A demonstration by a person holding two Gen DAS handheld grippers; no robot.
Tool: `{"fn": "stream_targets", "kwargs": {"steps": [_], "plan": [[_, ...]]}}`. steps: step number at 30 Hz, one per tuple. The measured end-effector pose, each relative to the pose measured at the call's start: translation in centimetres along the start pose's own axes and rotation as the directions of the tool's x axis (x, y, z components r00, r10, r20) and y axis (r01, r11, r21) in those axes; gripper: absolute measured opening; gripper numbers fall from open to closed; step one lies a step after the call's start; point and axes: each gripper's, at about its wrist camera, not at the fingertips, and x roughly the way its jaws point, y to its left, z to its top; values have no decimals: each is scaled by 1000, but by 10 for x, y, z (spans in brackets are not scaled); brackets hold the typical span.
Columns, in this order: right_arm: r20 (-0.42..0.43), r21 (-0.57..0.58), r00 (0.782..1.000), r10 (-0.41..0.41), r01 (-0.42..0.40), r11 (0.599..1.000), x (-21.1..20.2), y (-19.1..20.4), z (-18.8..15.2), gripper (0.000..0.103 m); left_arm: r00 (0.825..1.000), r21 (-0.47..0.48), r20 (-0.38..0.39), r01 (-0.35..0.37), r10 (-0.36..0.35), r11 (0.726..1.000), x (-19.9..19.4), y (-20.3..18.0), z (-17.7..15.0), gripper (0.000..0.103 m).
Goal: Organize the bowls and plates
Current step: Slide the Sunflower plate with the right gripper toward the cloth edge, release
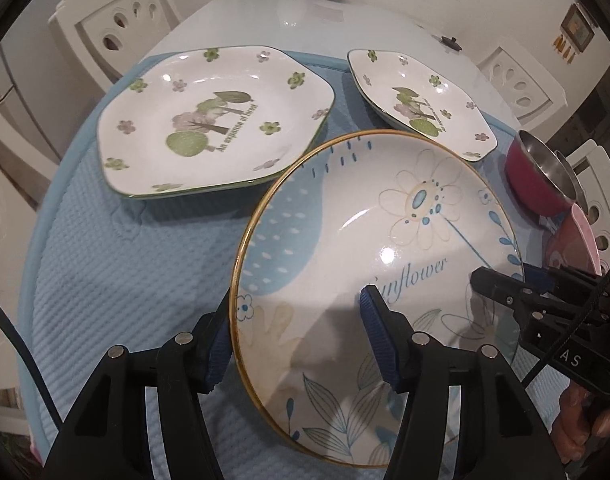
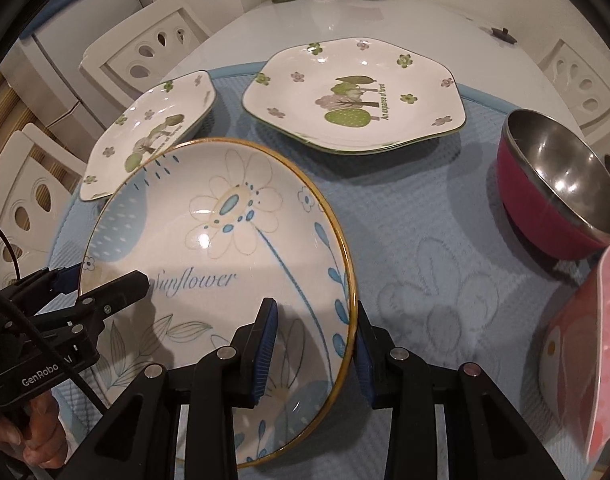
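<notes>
Near the front of the blue mat (image 1: 117, 264), the left gripper (image 1: 293, 332) straddles the round plate's (image 1: 369, 232) left rim, though whether its pads press is unclear. From the right wrist, the right gripper (image 2: 315, 344) clasps the opposite rim (the plate looks tilted), so keep both hands level and move together towards the green-flowered plates (image 2: 353, 96).

A blue quilted mat (image 2: 425, 264) covers the white table (image 2: 345, 20), white chairs (image 1: 117, 28) around it.
</notes>
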Motion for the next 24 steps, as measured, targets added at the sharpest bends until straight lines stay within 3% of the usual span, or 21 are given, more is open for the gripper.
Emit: {"fn": "stream_targets", "kwargs": {"steps": [15,24], "plan": [[-51,39,997,55,-53,998,-30,59,-34,34,995,-103,50,-77,82,992,-64,38,-40,56],[-90,24,994,59,-57,998,-22,94,-58,35,992,-135,32,-119,125,984,-68,64,-69,56]]}}
